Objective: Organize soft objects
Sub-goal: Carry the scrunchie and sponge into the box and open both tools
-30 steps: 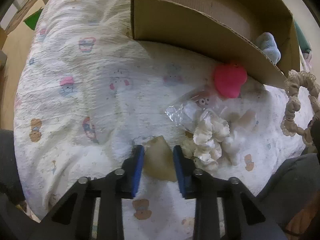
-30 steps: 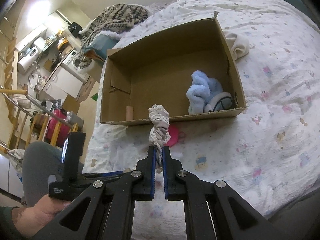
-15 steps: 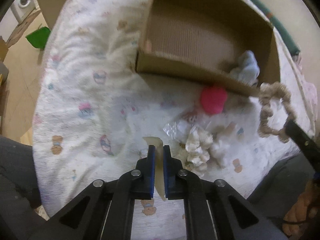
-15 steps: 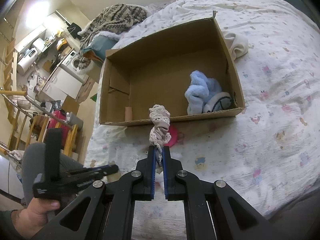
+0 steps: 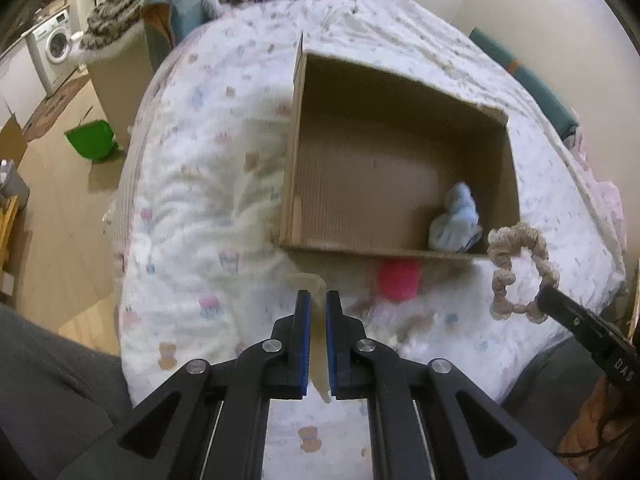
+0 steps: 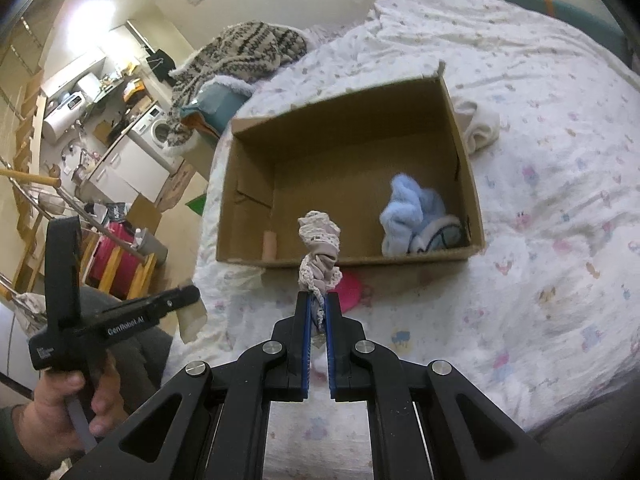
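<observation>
I am gripping a thin cream pad between the clenched jaws of my left gripper, holding it above the bedspread just short of the cardboard box. My right gripper is pinching the beige scrunchie near the box's front wall. A blue sock is lying inside, a pink toy just outside.

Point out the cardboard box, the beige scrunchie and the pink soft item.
cardboard box (image 6: 344,152), right wrist view, on the inner back wall.
beige scrunchie (image 5: 538,246), left wrist view, on the upper right of its loop.
pink soft item (image 5: 399,280), left wrist view, on its middle.
</observation>
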`<state>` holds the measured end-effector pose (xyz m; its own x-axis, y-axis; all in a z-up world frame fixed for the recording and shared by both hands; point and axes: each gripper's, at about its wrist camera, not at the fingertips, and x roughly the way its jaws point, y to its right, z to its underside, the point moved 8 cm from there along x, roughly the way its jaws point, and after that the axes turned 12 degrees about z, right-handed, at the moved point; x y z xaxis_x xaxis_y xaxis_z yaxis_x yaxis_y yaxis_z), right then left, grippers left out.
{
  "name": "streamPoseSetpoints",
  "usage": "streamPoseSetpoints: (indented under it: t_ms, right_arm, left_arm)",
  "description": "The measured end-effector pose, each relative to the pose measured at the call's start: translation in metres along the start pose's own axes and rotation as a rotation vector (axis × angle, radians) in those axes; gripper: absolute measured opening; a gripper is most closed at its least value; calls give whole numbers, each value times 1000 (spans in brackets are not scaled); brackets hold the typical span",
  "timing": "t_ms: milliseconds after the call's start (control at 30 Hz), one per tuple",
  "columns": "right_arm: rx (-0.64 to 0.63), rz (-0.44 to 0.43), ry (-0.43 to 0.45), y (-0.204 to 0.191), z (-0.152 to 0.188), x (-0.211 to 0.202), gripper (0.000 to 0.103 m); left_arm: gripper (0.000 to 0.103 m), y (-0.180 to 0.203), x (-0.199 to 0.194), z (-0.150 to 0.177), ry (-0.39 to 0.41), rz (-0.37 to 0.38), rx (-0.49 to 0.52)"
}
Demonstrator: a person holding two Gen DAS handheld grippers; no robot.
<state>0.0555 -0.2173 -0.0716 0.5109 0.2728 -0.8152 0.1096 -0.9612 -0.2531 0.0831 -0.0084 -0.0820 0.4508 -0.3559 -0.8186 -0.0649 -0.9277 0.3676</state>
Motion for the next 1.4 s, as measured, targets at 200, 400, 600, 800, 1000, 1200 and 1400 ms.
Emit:
streamPoseSetpoints:
  t_ms: [200,400,600,800,1000,1200,1400]
  right_arm:
    - [-10,-13,31,-7,-25,-5,8]
    - [-17,-17,64,-9,-52,-2,8]
    - [-21,-14,65,-5,-69,16,8]
    - [-4,-15,29,4,-73,48,8]
    - [26,-30,-11,10,-67,72,8]
    - [37,-33,-55,13,-58,90,8]
    - [34,-21,-80,14,-52,98,8]
  left_arm:
    - [7,8,-8,-31,43,24,10]
    - [7,21,-8,-68,81,41,38]
    - [7,30,9,-89,87,52,57]
    - [7,27,41,-90,64,44,56]
    - [7,12,72,-82,23,26,27]
    - [7,10,82,-81,35,24,39]
    - [7,13,90,-78,27,33,60]
